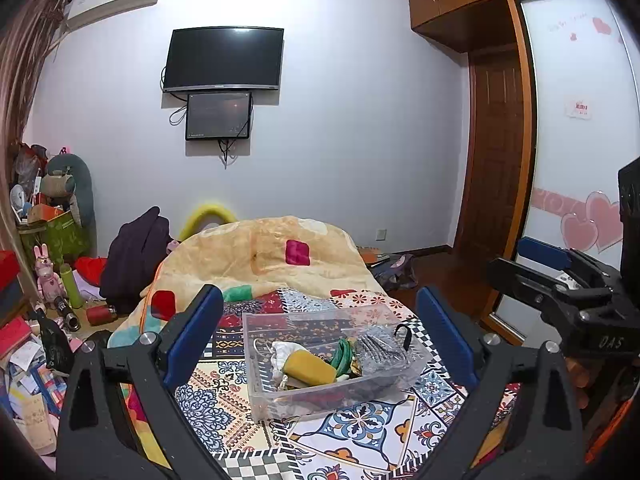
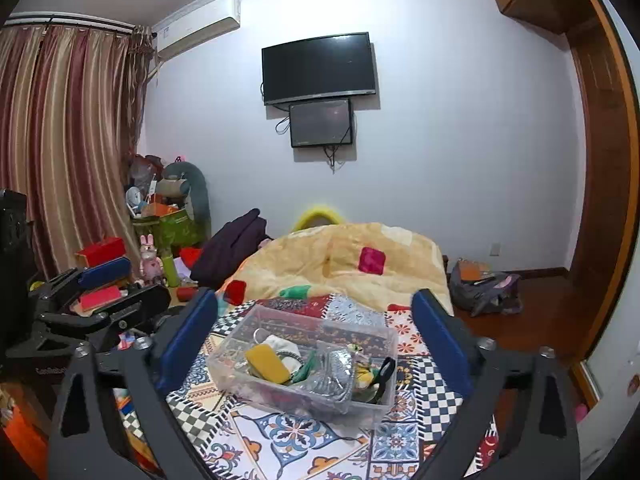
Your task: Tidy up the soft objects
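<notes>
Both the left gripper and right gripper hover level, fingers released, above the clear bin.

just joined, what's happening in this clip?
Neither tool holds anything. The left tool and right tool are both open, held above a clear plastic bin on the patterned bedspread. The bin already holds small soft items, including a mustard-yellow pouch, a white cloth and a clear crinkly bag. No grasp is under way.
</notes>
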Demonstrator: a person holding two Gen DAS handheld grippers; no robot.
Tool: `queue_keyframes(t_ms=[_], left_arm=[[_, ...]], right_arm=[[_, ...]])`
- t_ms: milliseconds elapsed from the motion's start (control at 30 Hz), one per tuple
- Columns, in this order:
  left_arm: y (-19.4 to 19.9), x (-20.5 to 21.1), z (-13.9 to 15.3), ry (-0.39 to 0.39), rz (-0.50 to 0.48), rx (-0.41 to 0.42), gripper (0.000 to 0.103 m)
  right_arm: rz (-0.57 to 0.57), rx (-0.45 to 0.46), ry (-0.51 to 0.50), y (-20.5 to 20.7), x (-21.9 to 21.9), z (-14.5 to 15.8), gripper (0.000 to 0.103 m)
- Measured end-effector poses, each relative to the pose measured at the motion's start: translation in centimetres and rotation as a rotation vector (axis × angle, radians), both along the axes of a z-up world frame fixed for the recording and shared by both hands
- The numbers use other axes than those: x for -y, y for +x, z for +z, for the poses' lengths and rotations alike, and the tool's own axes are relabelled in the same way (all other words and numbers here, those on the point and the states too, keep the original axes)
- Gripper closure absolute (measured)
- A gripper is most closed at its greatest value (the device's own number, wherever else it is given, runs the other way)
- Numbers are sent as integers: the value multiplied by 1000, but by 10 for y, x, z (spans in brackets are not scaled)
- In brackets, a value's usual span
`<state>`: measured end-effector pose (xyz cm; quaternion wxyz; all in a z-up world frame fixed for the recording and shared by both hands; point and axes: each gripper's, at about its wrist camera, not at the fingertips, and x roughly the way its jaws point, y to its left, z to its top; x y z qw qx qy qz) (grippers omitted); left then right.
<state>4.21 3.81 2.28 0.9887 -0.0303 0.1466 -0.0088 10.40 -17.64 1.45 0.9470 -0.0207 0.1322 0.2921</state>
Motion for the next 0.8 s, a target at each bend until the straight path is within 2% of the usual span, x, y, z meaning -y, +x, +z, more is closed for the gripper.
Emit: queue_keyframes(t_ms=[800], left_arm=[[-4, 7, -2, 16, 4, 10, 2]], right_arm=[[-1, 11, 19, -10, 8, 1, 1]])
